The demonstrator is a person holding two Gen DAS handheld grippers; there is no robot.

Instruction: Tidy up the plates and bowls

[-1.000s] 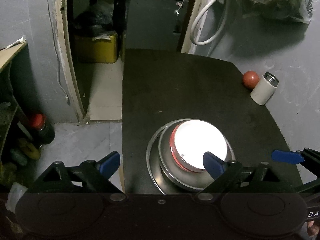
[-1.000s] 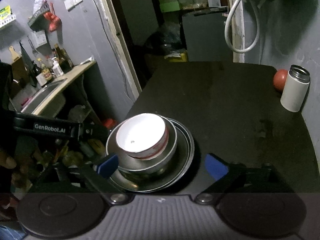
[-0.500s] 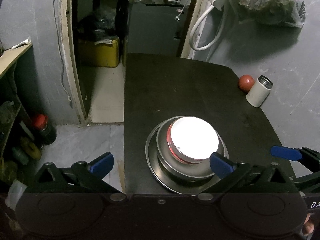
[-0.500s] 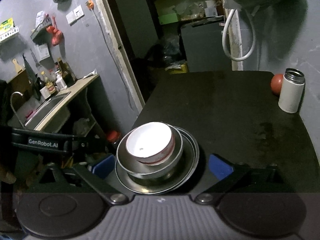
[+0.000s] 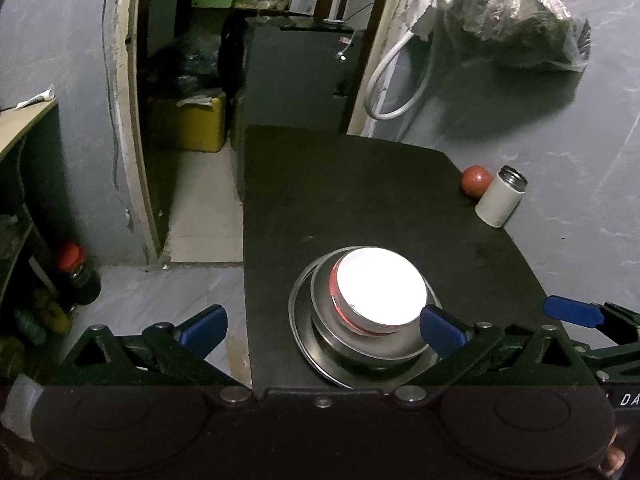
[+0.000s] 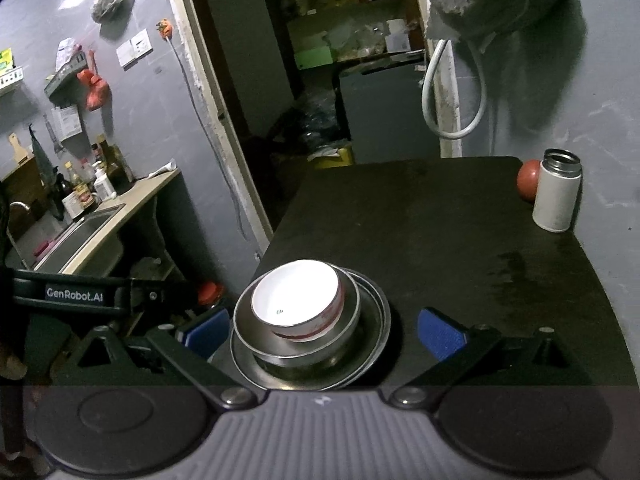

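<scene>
While both claws hang spread wide w/ nothing in them, my main worry is the stack itself. Left gripper (image 5: 322,322) sits at lower centre of its frame, one blue pad low left off the table edge, the other low right, just in front of the stack's near rim; can't tell if it touches. Right gripper (image 6: 324,334) is likewise spread at lower centre of its view, pads either side of the stack, not pinching.

Between them: white bowl (image 6: 298,300) w/ red band, nested inside a steel bowl (image 6: 348,320), which sits on a steel plate (image 6: 380,320). Stack is at lower centre of both frames, close to the near left corner of the black table (image 6: 440,232).

Risk, imo: white bowl sits tilted in the steel one, so a nudge from a pad could rock it or slide the whole stack off that nearby edge. Steel on steel likely slips easily.

Upper right: white flask (image 6: 557,196) beside a red ball (image 6: 527,178), well apart from the stack.
</scene>
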